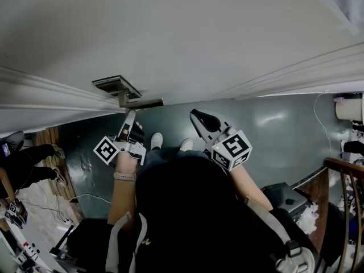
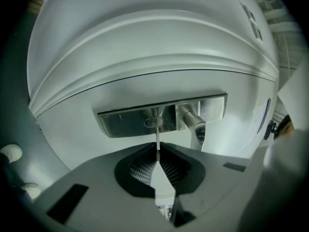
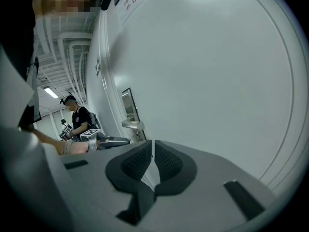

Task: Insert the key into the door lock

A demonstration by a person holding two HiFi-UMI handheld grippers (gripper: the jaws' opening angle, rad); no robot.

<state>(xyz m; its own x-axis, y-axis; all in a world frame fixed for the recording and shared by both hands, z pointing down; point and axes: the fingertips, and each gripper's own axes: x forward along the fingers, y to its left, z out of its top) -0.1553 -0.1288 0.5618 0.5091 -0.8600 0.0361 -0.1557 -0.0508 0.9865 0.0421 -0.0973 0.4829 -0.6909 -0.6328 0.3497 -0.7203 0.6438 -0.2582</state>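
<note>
A steel lock plate (image 2: 125,121) with an oval keyhole (image 2: 153,123) is set in the white door (image 2: 145,47), and a lever handle (image 2: 193,124) sits just right of the keyhole. My left gripper (image 2: 157,154) is shut on a thin metal key (image 2: 157,138), whose tip reaches up to the keyhole. In the head view the left gripper (image 1: 126,131) points up at the lock plate (image 1: 116,86) and handle (image 1: 141,103). My right gripper (image 1: 199,118) hangs to the right of it, close to the door and apart from the lock. The right gripper (image 3: 152,156) is shut with nothing between its pads.
Grey floor (image 1: 273,124) runs along the door's base. A person in black (image 3: 77,117) stands far behind the lock side. Dark equipment (image 1: 287,195) lies on the floor at right, with a wooden rail (image 1: 344,169) beyond. Another person (image 1: 25,158) is at far left.
</note>
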